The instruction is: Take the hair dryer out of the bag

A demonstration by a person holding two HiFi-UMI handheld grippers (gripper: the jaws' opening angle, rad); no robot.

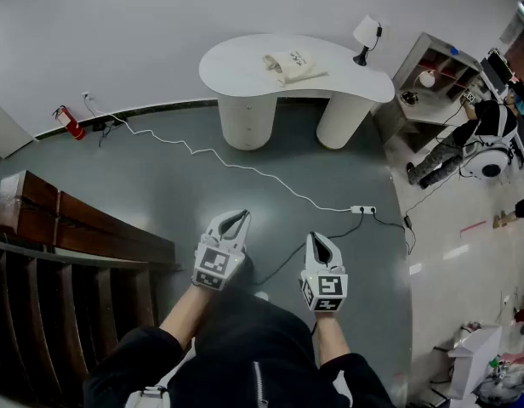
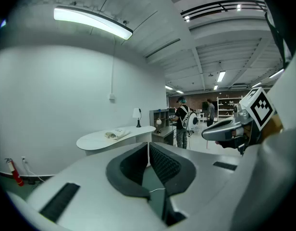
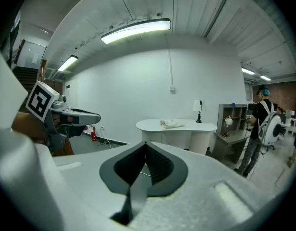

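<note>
A cream cloth bag [image 1: 293,65] lies on the white curved table [image 1: 245,68] far ahead; it also shows small in the left gripper view [image 2: 115,134] and the right gripper view [image 3: 171,123]. The hair dryer is hidden from every view. My left gripper [image 1: 238,217] and right gripper [image 1: 316,239] hang side by side over the grey floor, well short of the table. Both are shut with nothing between the jaws. In the left gripper view the jaw tips [image 2: 148,145] meet, and in the right gripper view they meet too [image 3: 147,144].
A white cable runs across the floor to a power strip [image 1: 362,210]. A lamp [image 1: 365,36] stands on the table's right end, beside a shelf unit [image 1: 435,79]. A person [image 1: 462,139] stands at the right. Wooden stairs [image 1: 66,253] lie at the left, a fire extinguisher [image 1: 69,122] by the wall.
</note>
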